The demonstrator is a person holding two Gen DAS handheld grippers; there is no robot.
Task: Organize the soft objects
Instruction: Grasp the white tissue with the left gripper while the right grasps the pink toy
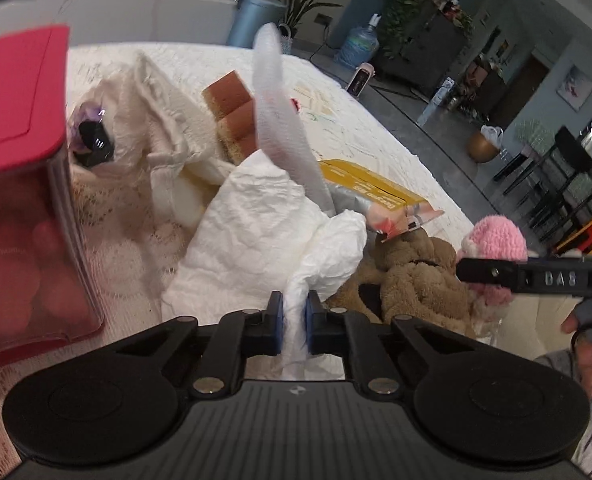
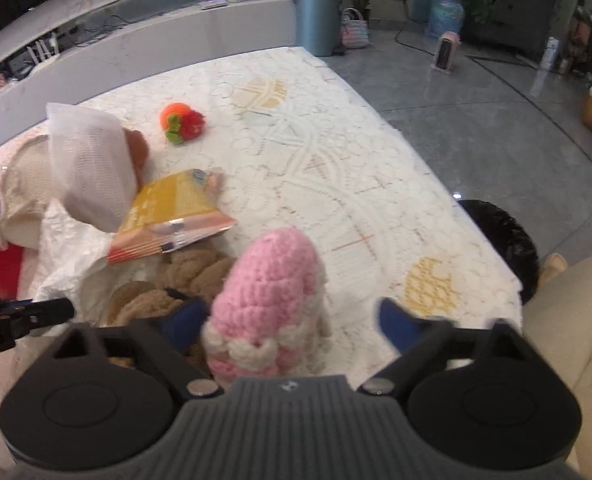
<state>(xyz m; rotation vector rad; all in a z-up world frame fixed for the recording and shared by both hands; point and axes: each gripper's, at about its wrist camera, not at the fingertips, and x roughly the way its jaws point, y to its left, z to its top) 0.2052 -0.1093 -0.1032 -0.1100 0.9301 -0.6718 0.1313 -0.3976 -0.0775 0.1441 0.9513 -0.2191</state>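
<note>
Both wrist views look steeply down, close, perhaps sharing the brown plush (image 1: 412, 276).

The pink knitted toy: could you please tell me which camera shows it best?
The right wrist view: the pink knitted toy fills the middle, between the open right gripper. The left wrist view shows only its top behind that gripper's finger.

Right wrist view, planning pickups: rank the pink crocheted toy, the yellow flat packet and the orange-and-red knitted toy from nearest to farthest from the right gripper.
1. Pink crocheted toy, between the right gripper fingers.
2. Yellow flat packet, ahead-left.
3. Orange-and-red knitted toy, far left.
</note>
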